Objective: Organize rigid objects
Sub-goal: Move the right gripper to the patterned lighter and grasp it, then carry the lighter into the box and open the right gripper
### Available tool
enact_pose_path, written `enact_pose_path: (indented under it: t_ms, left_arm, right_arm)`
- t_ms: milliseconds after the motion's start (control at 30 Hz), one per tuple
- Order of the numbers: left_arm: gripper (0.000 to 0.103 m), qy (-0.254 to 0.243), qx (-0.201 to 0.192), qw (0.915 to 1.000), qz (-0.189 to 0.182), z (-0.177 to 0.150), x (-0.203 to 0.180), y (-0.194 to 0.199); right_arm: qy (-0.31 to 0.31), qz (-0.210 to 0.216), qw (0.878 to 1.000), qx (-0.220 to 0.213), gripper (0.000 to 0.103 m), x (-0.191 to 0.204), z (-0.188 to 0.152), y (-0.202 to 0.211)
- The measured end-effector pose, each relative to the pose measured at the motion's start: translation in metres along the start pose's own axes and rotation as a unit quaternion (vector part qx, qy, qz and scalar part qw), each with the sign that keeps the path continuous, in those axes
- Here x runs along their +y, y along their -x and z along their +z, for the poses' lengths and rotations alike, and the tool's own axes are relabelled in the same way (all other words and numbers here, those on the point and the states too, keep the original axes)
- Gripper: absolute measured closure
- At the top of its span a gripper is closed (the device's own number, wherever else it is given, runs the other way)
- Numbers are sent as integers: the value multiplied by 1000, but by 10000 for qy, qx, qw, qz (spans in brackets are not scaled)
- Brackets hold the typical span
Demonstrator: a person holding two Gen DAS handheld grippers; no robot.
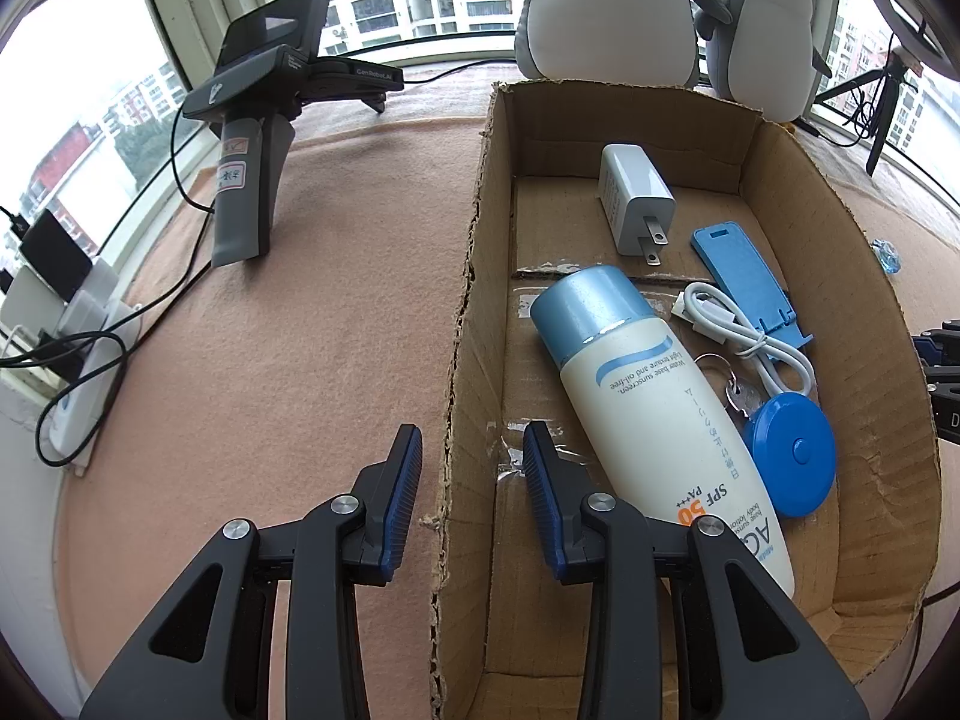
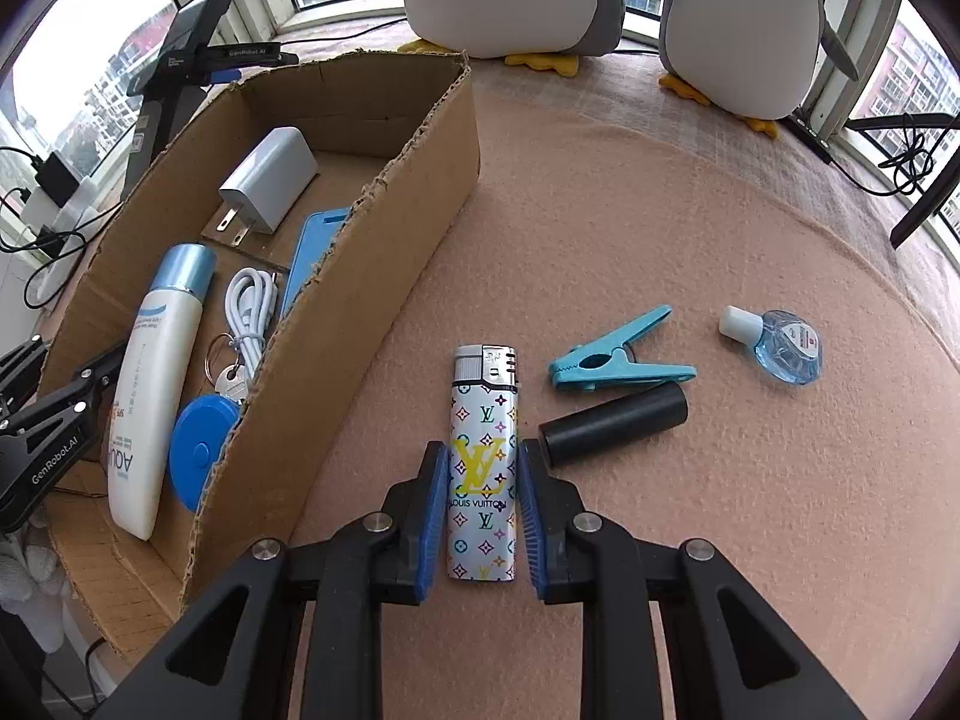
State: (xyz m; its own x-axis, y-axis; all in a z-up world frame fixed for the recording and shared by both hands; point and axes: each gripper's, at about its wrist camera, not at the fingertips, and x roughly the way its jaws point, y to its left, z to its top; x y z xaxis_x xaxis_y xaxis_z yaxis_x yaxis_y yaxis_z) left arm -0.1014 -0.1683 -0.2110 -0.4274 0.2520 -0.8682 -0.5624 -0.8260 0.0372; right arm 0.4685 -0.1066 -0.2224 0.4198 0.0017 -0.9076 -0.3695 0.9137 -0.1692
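Note:
A cardboard box (image 1: 474,276) (image 2: 420,192) holds a sunscreen bottle (image 1: 648,408) (image 2: 150,384), a white charger (image 1: 636,198) (image 2: 270,180), a white cable (image 1: 744,336) (image 2: 249,312), a blue stand (image 1: 744,276), keys (image 2: 225,381) and a blue tape measure (image 1: 789,456) (image 2: 195,450). My left gripper (image 1: 471,468) is open, straddling the box's left wall. My right gripper (image 2: 483,480) is open around a patterned lighter (image 2: 483,456) lying on the cloth; small gaps show at both pads. A black cylinder (image 2: 612,420), a blue clip (image 2: 618,360) and a small blue bottle (image 2: 780,345) lie to the right.
Two plush penguins (image 2: 738,24) (image 1: 606,6) sit at the back by the windows. A gripper stand (image 1: 252,138) stands on the pink cloth at left. A power strip with cables (image 1: 72,348) lies at the left edge. A tripod (image 1: 882,96) stands at the far right.

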Motion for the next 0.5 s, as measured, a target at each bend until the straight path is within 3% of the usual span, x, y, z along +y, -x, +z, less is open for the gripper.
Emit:
enact_pose_path:
  t_ms: [500]
  left_arm:
    - [69,-35,-4,10000,-9,-1,-2,1]
  right_arm:
    - [-469,300,9980,-290,82,-11,-30,31]
